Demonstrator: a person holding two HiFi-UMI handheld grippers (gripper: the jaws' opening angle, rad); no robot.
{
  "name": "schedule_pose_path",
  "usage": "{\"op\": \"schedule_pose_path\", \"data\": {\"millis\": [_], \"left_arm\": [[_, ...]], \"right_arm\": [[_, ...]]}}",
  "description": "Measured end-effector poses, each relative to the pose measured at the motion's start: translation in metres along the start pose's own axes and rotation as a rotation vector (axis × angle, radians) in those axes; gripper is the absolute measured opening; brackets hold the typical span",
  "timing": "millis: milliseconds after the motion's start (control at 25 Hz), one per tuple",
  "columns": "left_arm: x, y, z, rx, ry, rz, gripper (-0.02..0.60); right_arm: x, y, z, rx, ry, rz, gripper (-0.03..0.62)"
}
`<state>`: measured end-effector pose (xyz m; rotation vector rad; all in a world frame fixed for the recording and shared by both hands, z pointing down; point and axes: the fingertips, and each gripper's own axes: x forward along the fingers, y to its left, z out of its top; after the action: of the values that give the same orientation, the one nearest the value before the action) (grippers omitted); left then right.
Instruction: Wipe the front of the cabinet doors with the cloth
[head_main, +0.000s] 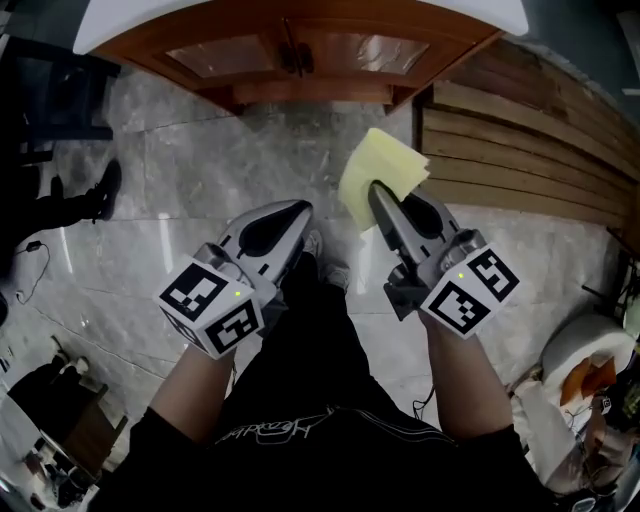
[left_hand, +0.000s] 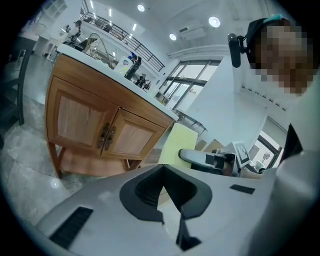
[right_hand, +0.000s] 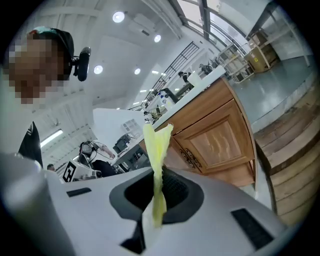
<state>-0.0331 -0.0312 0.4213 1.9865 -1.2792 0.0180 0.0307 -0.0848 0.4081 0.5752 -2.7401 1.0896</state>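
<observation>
A wooden cabinet (head_main: 290, 55) with two panelled doors and dark metal handles (head_main: 291, 52) stands ahead under a white counter; it also shows in the left gripper view (left_hand: 100, 127) and the right gripper view (right_hand: 215, 135). My right gripper (head_main: 378, 192) is shut on a folded pale yellow cloth (head_main: 382, 175), which sticks up edge-on between its jaws (right_hand: 156, 165). The cloth hangs short of the doors, over the floor. My left gripper (head_main: 300, 208) is shut with nothing in it, beside the right one. The yellow cloth (left_hand: 176, 145) shows past its jaws.
Grey marble floor (head_main: 170, 190) lies between me and the cabinet. Wooden steps (head_main: 530, 150) run along the right. A dark chair and someone's shoe (head_main: 105, 190) are at the left. Cluttered items (head_main: 585, 375) sit at the lower right.
</observation>
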Motion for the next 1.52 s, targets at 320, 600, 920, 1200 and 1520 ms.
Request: {"op": "schedule_pose_path", "data": {"millis": [320,600,920,1200,1520], "left_arm": [[0.011,0.033,0.018,-0.032,0.008,-0.037,0.006],[0.018,0.065,0.037,-0.028,0.023,-0.045,0.006],[0.029,0.103,0.044,-0.062,0.035,-0.049,0.006],[0.03,0.119,0.047,-0.087,0.047,-0.042,0.006],[0.036,0.122,0.043,-0.089,0.064,-0.056,0.006]], "right_arm": [[0.064,-0.013,0.042,-0.126,-0.09,-0.021,0.04],[0.125,-0.022,0.056,-0.28,-0.09,-0.043,0.041],[0.172,-0.049,0.058,-0.333,-0.096,-0.106,0.041],[0.193,-0.064,0.053,-0.349,-0.087,-0.132,0.041],[0.203,-0.072,0.056,-0.394,-0.102,-0.165,0.041]]}}
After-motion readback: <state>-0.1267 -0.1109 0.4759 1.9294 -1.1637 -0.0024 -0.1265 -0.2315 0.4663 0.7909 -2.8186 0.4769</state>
